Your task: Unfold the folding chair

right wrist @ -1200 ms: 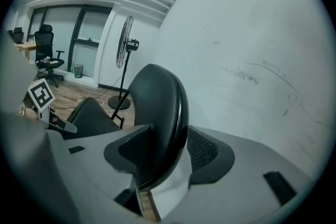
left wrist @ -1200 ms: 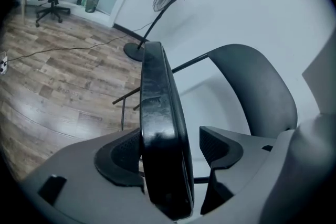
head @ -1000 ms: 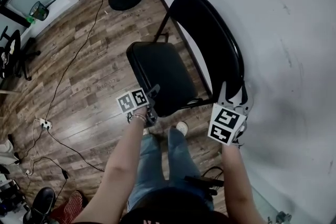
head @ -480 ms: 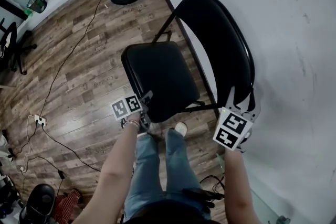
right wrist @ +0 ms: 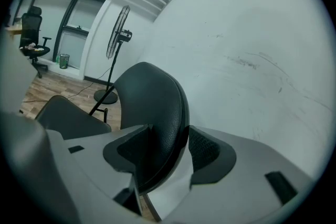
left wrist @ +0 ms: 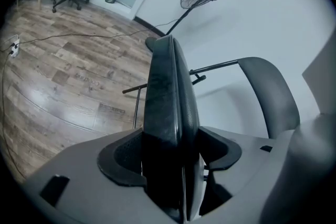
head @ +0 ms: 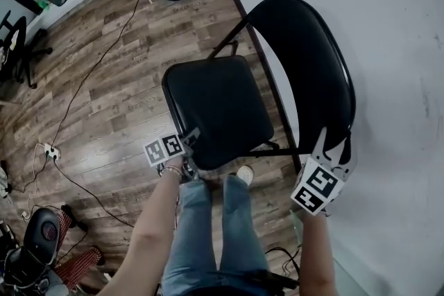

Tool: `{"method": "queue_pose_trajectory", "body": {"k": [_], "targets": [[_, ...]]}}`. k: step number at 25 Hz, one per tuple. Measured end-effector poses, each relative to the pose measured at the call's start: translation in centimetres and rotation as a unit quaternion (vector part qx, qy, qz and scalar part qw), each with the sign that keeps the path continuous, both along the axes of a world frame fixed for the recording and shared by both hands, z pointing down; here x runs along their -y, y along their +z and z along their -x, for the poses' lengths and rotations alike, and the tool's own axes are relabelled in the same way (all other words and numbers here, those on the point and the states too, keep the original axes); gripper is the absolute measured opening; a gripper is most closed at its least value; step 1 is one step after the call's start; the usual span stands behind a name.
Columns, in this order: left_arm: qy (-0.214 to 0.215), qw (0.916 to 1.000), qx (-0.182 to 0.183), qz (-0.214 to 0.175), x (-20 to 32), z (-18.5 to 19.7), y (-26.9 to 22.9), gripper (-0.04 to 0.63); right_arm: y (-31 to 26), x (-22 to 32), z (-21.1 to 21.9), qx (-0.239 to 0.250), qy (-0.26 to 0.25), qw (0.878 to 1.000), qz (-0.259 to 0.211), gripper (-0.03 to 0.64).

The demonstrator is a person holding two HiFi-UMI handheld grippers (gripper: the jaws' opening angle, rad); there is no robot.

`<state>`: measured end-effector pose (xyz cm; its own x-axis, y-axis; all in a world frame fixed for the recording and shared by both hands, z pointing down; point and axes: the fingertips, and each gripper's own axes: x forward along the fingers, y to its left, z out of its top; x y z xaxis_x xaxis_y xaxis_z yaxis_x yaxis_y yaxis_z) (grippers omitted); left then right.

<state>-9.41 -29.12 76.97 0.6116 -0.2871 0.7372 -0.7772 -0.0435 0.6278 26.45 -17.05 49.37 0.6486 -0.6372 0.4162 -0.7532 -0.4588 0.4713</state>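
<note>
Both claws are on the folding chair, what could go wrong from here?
The left claw pinches only the front edge of the seat; the smooth padding could slip out. The backrest, held by the right claw, stands close to the wall and may scrape it. A shoe sits just below that edge and could get caught.

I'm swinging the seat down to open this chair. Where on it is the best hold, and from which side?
Take the seat by the corner nearest the person, on the side away from the backrest, coming from the person's side. Its rim there is thin enough for the jaws to straddle and likely gives good leverage. The left gripper is clamped there now.
</note>
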Motion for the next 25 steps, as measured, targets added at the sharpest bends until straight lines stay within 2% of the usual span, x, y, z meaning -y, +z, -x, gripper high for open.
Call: {"method": "queue_pose_trajectory", "body": {"k": [18,21,23,25], "targets": [[0.003,0.9991,-0.04,0.012,0.0,5.6,7.2,0.33,3.7,-0.2,2.9,-0.049,0.02,0.998,-0.017,0.216],[0.009,0.9988,-0.046,0.013,-0.1,6.0,7.9,0.35,4.0,-0.1,3.6,-0.053,0.023,0.998,-0.013,0.216],[0.02,0.9984,-0.051,0.015,-0.2,6.2,8.5,0.404,4.2,0.0,4.3,-0.055,0.027,0.998,-0.008,0.216],[0.025,0.9979,-0.056,0.022,-0.2,6.7,9.2,0.422,4.4,0.0,5.1,-0.056,0.034,0.998,-0.001,0.216]]}}
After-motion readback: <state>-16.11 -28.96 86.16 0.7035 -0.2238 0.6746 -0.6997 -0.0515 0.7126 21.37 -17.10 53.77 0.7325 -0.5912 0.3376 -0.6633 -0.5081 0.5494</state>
